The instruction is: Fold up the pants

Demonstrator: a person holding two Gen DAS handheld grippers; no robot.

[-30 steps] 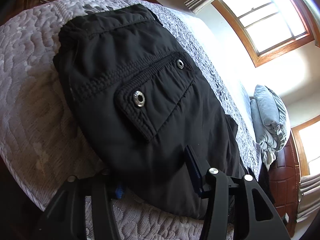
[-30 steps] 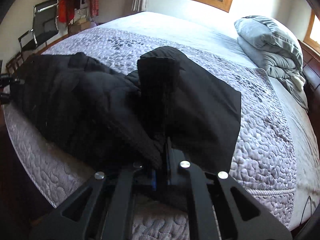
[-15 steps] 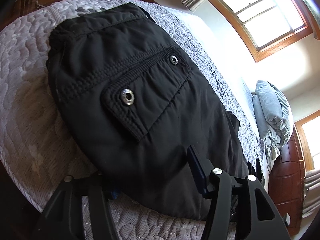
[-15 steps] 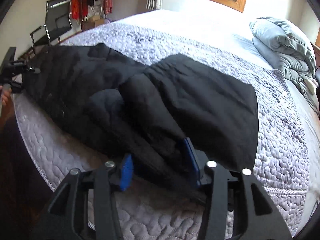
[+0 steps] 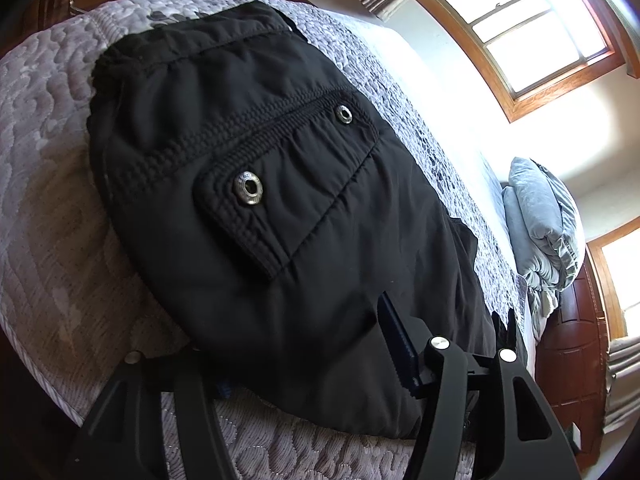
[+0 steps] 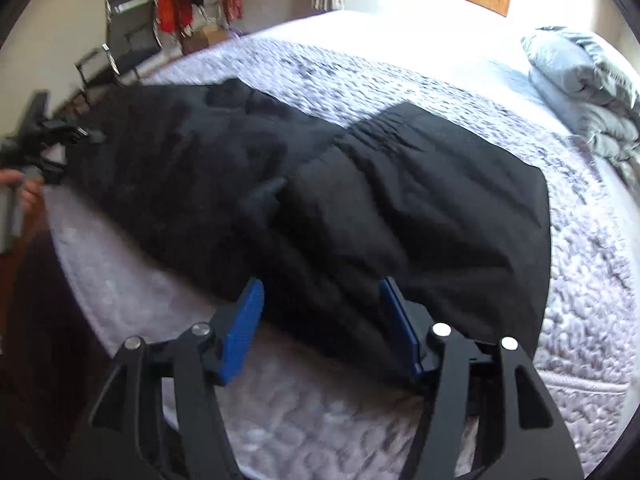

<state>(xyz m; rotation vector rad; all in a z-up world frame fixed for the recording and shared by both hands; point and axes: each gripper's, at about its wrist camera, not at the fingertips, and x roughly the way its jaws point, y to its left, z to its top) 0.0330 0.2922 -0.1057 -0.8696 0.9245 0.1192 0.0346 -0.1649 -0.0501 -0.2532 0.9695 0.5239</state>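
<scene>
Black pants [image 5: 280, 200] lie on the grey quilted bed [image 5: 48, 200], their snap pocket flap [image 5: 248, 188] facing up in the left wrist view. My left gripper [image 5: 300, 344] is at the near edge of the waist end and its jaws are opening. One blue pad [image 5: 396, 344] rests on the cloth; the other is hidden under the hem. In the right wrist view the pants [image 6: 400, 200] stretch leftward. My right gripper [image 6: 322, 320] is at the near hem of the leg end, also with its jaws opening. The cloth lies loose between its spread blue pads [image 6: 244, 320].
A folded grey duvet [image 6: 580, 80] sits at the bed's far right. A chair [image 6: 128, 40] and hanging clothes [image 6: 180, 0] stand beyond the bed's left end. The left gripper [image 6: 52, 136] and a hand [image 6: 24, 192] show at the left. The bed's near edge [image 6: 160, 312] runs just below the pants.
My right gripper went from shut on a raised fold of the pants to wide apart, and the fold dropped flat on the bed. My left jaws spread a little wider.
</scene>
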